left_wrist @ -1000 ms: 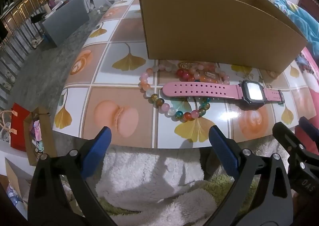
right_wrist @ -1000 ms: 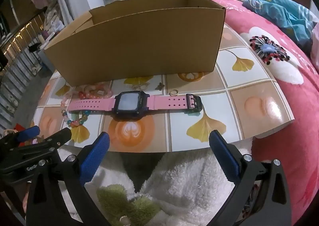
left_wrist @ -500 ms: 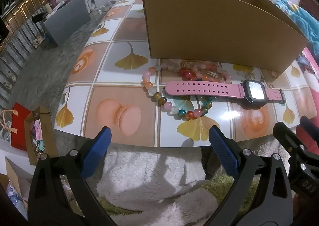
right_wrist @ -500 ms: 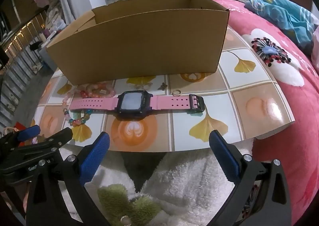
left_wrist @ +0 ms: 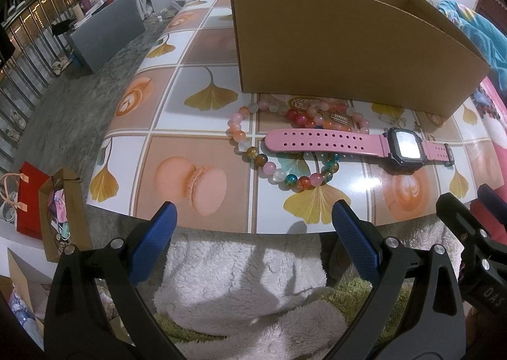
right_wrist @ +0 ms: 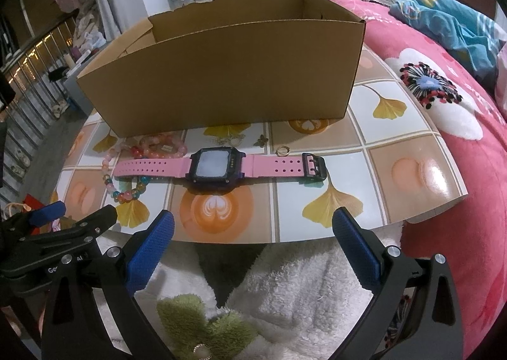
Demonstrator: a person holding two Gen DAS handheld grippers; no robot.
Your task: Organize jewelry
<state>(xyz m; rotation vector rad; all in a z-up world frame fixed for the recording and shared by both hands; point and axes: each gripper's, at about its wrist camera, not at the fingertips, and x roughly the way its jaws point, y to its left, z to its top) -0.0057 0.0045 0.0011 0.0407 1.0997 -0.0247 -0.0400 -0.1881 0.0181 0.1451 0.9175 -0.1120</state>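
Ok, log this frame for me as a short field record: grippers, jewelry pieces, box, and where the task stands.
left gripper: open, holding nothing, short of the table edge
right gripper: open, holding nothing, short of the table edge
pink watch: flat on the table, strap unbuckled, laid across the beaded bracelet
small pieces: gold ring and metal charms lie between watch and box
cardboard box: open top, behind the jewelry; contents not visible
task status: no jewelry picked up yet

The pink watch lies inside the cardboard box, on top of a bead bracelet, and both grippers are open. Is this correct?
Not quite. The right wrist view shows the pink watch on the table in front of the cardboard box, not inside. It does overlap the bead bracelet; both grippers are open.
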